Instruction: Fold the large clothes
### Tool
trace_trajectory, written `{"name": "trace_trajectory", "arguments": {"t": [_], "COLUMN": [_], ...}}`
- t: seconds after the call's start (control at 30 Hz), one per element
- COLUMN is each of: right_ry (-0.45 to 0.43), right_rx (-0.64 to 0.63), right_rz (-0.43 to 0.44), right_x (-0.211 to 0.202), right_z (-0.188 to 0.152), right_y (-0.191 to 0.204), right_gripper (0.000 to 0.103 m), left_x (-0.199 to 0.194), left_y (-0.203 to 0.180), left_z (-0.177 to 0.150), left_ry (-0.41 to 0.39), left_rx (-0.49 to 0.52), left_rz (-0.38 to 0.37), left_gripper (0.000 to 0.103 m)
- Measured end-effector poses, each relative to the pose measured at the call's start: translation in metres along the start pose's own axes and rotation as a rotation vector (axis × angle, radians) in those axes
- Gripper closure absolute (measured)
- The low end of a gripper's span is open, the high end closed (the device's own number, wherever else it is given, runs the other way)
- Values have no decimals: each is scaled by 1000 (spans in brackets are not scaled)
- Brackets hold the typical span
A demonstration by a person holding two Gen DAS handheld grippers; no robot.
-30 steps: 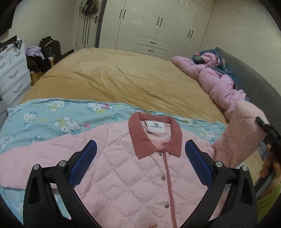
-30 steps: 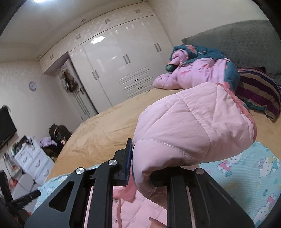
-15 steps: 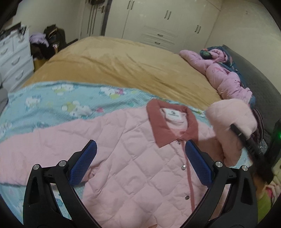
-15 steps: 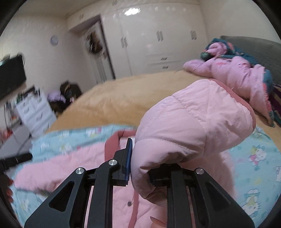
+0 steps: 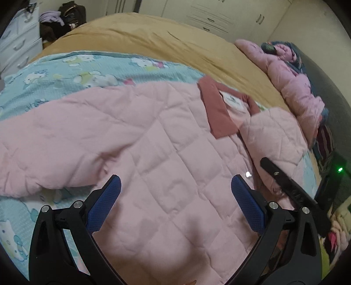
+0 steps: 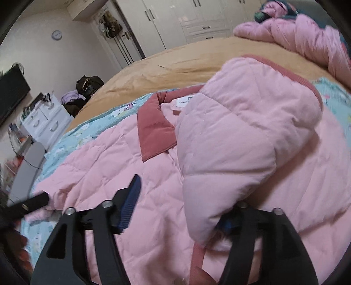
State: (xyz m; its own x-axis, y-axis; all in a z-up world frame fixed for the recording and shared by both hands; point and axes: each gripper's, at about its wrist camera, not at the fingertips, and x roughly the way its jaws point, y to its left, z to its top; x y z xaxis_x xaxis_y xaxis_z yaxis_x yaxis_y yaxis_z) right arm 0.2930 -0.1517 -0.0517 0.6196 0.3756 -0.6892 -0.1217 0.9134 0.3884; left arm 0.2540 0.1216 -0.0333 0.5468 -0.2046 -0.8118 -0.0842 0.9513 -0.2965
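A pink quilted jacket (image 5: 153,153) with a dark pink collar (image 5: 217,111) lies front up on a blue Hello Kitty blanket (image 5: 65,72) on the bed. My left gripper (image 5: 175,197) is open and empty, low over the jacket's chest. My right gripper (image 6: 182,208) has its jaws apart; the jacket's sleeve (image 6: 241,136) is folded over the chest and drapes over the right finger. The sleeve end hides the right pad. In the left wrist view the right gripper (image 5: 289,186) sits beside the folded sleeve (image 5: 274,136). The other sleeve (image 5: 43,149) lies spread to the left.
A tan bedspread (image 5: 153,39) covers the far bed. A heap of pink bedding (image 5: 294,83) lies by the grey headboard at right. White drawers (image 6: 43,122) and a dark bag (image 6: 87,83) stand left of the bed; white wardrobes (image 6: 186,19) line the far wall.
My right gripper carried the sleeve down and across onto the jacket's chest, and its jaws have spread apart. My left gripper has dropped lower and closer to the jacket.
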Motion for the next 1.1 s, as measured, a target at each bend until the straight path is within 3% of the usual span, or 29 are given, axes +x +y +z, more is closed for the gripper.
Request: {"name": "trace_trajectory", "arguments": {"t": [0.03,0.1,0.27,0.3,0.37,0.4,0.43,0.5,0.7,0.87,1.1], "right_ry": [-21,-59,-152,-151,-135,-132,-143,-163,-187,-117,-13], "right_rx": [65,160,335,354,388,387,374,329,37,-192,-278], "right_rz": [11,50,44,53,61,61,68,93,166,157,164], "right_x": [-9,-25,-48,-48,-42,-41,-43,-48,-60,-39,-15], "right_z": [-2,-2,16,19,31,35,40,46,41,10,-26], "right_y": [-10,-29,-70,-74,-80,-79,-75,-62,19,76,96], "right_gripper": [15,15,16,22,45,67,74,79,80,80,76], "left_x": [1,3,3,2,-4,-7,-12,-23,-42,-49,-37], "left_y": [-2,-7,-18,-18,-15,-13,-11,-1,28,43,46], "left_z": [-1,1,9,11,15,17,18,24,41,48,52], "left_ry": [2,5,25,28,21,11,-2,-30,-83,-101,-79], "left_rx": [2,-4,-33,-47,-74,-79,-81,-95,-163,-215,-215], "left_rz": [-7,-26,-103,-123,-152,-150,-146,-134,-126,-237,-237], "left_gripper": [9,9,9,9,9,9,9,9,9,9,9]}}
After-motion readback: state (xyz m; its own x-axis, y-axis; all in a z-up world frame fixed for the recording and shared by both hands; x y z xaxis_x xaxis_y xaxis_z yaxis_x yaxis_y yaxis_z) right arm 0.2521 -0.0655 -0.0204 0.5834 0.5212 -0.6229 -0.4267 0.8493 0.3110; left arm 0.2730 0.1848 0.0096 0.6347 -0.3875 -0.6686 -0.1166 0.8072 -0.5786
